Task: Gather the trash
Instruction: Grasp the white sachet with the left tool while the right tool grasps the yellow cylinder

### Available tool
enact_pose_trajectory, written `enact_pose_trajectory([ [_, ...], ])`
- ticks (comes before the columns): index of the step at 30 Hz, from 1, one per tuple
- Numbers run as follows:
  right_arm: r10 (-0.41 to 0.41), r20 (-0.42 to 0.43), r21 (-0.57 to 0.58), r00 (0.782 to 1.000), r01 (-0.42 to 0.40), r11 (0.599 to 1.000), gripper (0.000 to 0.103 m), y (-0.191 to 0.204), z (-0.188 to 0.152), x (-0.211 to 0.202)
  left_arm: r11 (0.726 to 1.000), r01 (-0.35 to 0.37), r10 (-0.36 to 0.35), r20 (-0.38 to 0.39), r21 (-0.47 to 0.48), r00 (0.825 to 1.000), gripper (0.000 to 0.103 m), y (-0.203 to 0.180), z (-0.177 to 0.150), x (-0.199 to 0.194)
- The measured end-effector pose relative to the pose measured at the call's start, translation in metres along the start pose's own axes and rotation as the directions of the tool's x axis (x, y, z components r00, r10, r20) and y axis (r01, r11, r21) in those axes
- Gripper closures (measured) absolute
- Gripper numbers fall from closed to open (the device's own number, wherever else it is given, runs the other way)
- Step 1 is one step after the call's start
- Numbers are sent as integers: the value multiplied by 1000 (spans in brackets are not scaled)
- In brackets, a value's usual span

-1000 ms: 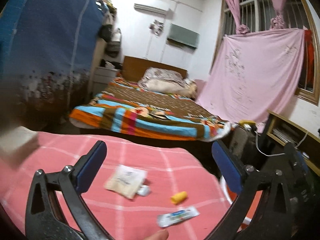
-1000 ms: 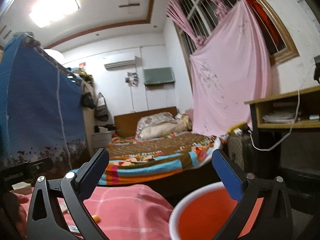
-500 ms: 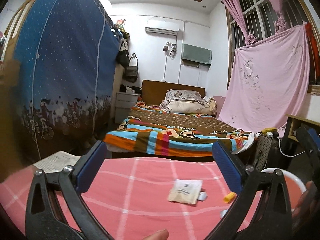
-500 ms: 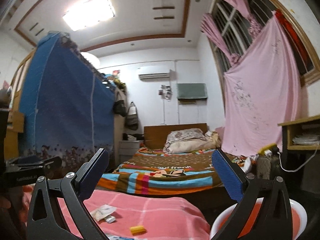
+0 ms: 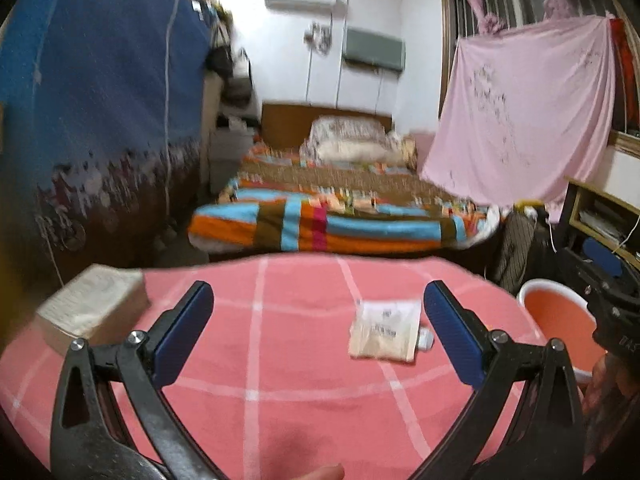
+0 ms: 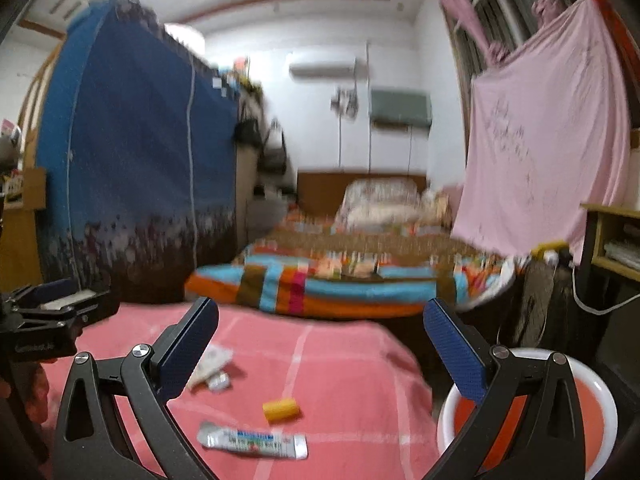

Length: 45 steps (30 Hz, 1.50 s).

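Right wrist only — tube (image 6: pixel 253 444) & yellow cap (image 6: pixel 280 409); left wrist only — book (image 5: pixel 91 312).

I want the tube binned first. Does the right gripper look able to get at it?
Probably yes: the right gripper is open, and the tube lies flat below it on the pink cloth with nothing covering it.

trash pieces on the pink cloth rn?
4: white packet, small silver piece beside it, yellow cap mid-cloth, squeezed tube nearest the camera. More may hide behind the fingers.

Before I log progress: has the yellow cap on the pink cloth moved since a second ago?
Cannot tell; the yellow cap lies right of the white packet, as before.
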State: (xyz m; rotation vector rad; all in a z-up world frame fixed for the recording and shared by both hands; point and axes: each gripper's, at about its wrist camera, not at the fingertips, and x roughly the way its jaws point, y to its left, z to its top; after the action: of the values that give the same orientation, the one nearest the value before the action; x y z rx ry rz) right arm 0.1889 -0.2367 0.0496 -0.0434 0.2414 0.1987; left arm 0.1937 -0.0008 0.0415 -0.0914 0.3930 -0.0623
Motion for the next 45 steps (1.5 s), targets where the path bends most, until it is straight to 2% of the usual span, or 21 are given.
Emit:
enact_pose_trajectory([
  [2, 11, -55, 4, 998, -11, 1000, 2, -1, -2, 8, 1000, 19, -20, -52, -19, 998, 15, 2, -1, 10],
  [4, 33, -108, 11, 994, -32, 999, 8, -2, -5, 14, 999, 37, -39, -83, -31, 996, 15, 3, -3, 15],
  [6, 51, -160, 16, 986, -49, 999, 18, -3, -10, 21, 998, 49, -53, -123, -37, 991, 16, 3, -4, 21],
  [10, 111, -287, 32, 951, -106, 994, 28, -1, -20, 38, 996, 85, -90, -200, -35, 976, 18, -1, -7, 35],
  [14, 143, -390, 43, 909, -137, 990, 41, 0, -29, 51, 992, 116, -124, -298, -44, 947, 24, 0, -11, 52],
  [16, 152, -418, 45, 896, -147, 988, 48, 1, -31, 57, 987, 145, -159, -350, -64, 923, 28, 1, -13, 63],
  [22, 197, -481, 60, 854, -192, 980, 58, 4, -38, 68, 977, 190, -211, -422, -92, 881, 38, -1, -19, 76],
  [25, 196, -500, 42, 844, -203, 978, 60, 10, -39, 72, 974, 211, -228, -437, -87, 870, 38, -5, -19, 79],
  [29, 186, -515, 28, 837, -200, 979, 75, 12, -40, 75, 970, 234, -241, -453, -73, 858, 38, -11, -17, 84],
  [36, 207, -508, 58, 836, -207, 977, 75, 7, -40, 74, 962, 274, -246, -489, -16, 837, 39, -29, -16, 93],
  [39, 208, -507, 59, 837, -206, 977, 75, 8, -39, 74, 962, 272, -237, -499, -3, 834, 45, -33, -16, 97],
  [45, 227, -505, 85, 833, -214, 973, 75, 6, -40, 75, 956, 292, -270, -487, -30, 831, 60, -30, -16, 95],
])
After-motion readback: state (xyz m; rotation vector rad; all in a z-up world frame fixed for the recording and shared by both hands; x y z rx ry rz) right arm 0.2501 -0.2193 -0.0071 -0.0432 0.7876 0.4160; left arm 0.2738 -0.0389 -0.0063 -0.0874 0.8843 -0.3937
